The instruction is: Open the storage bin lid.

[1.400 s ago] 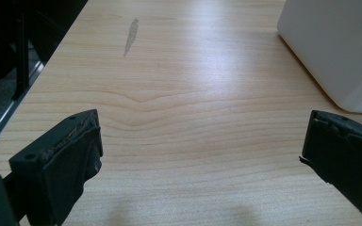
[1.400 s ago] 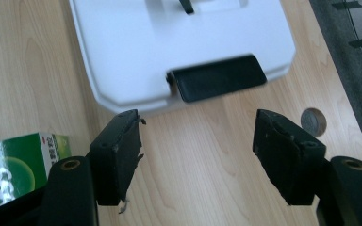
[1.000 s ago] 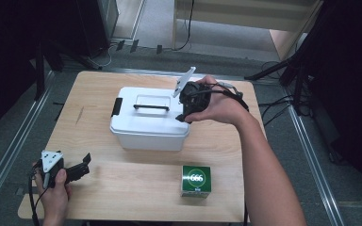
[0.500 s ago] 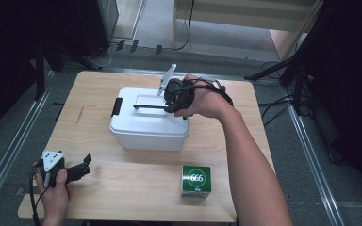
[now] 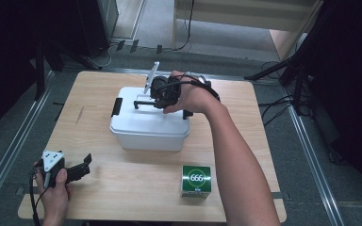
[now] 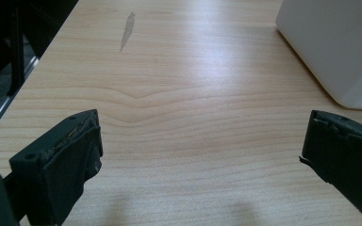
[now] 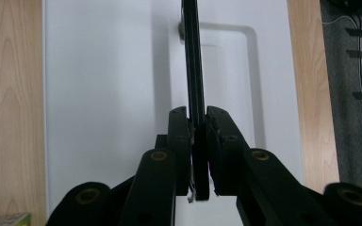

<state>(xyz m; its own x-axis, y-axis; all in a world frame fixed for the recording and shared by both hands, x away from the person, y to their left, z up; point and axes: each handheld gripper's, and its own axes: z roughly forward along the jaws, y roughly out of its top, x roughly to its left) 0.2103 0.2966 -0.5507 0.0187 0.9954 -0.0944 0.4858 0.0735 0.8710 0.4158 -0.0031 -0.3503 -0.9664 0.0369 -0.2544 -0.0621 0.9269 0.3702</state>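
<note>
Wooden counter (image 5: 99,94), left to right: left tool (image 5: 78,170) idles wide open near the edge, white lidded plastic box (image 5: 148,125) sits mid-counter, right tool (image 7: 197,141) has just closed on its black handle (image 7: 193,61), so next move's probably a straight upward lift.

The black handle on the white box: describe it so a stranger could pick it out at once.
Start at the wooden table and find the white lidded box near its middle. On the lid's top runs a thin black handle, clamped between the jaws of the right gripper. The black latch at the box's end is short and sits on the side, not on top.
</note>
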